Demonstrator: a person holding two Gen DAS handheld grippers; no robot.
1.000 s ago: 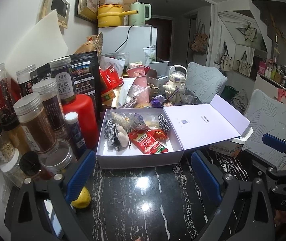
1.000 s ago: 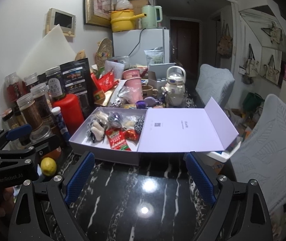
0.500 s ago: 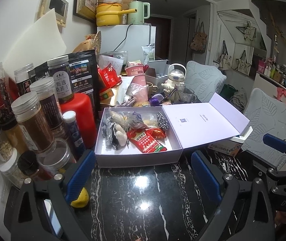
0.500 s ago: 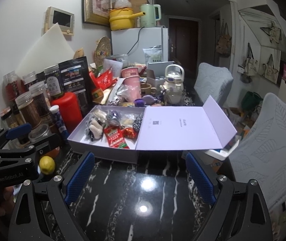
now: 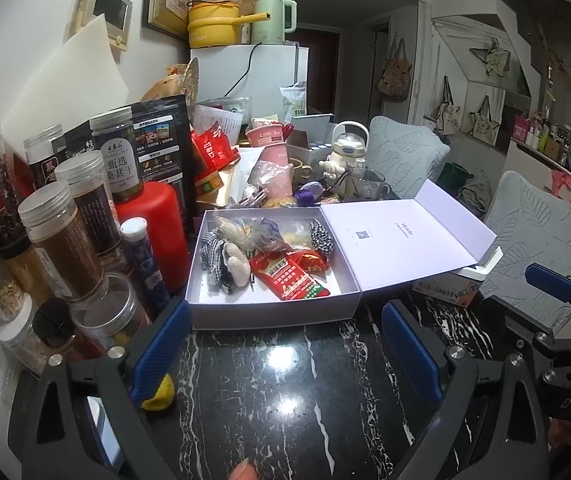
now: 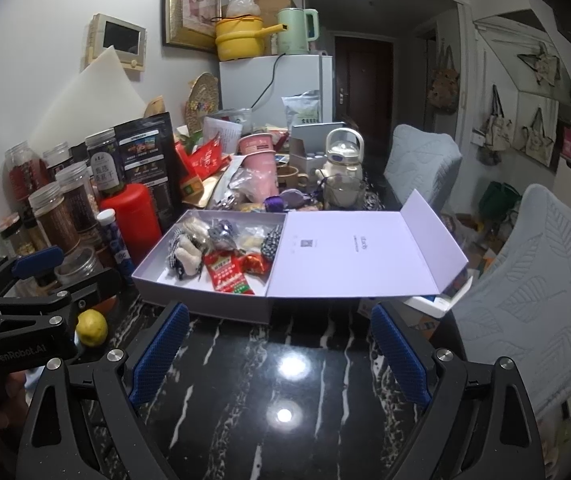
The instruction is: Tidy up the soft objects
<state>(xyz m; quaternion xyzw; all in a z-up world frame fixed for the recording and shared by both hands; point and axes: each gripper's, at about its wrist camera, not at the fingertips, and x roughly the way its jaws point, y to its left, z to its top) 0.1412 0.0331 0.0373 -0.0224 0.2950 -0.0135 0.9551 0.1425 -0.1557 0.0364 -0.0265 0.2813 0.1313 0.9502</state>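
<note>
A pale lilac box (image 5: 269, 312) (image 6: 201, 306) stands open on the black marble table, its lid (image 5: 401, 240) (image 6: 361, 256) folded out to the right. Inside lie soft things: a checked plush toy (image 5: 221, 260) (image 6: 183, 254), a red snack packet (image 5: 287, 276) (image 6: 227, 276), clear bags (image 5: 253, 232) and a checked pouch (image 5: 321, 236) (image 6: 271, 242). My left gripper (image 5: 285, 354) is open and empty, just in front of the box. My right gripper (image 6: 279, 360) is open and empty, also in front of it.
Several jars (image 5: 65, 240) and a red canister (image 5: 153, 220) crowd the left side. A yellow lemon (image 5: 159, 394) (image 6: 91, 328) lies by the left gripper's left finger. Behind the box are a pink cup (image 6: 259, 160), a white kettle (image 6: 343, 156) and clutter. Grey chairs (image 6: 525, 280) stand right.
Both grippers have drawn slightly nearer the box and shifted a little. Nothing in the box has moved; both stay open.
</note>
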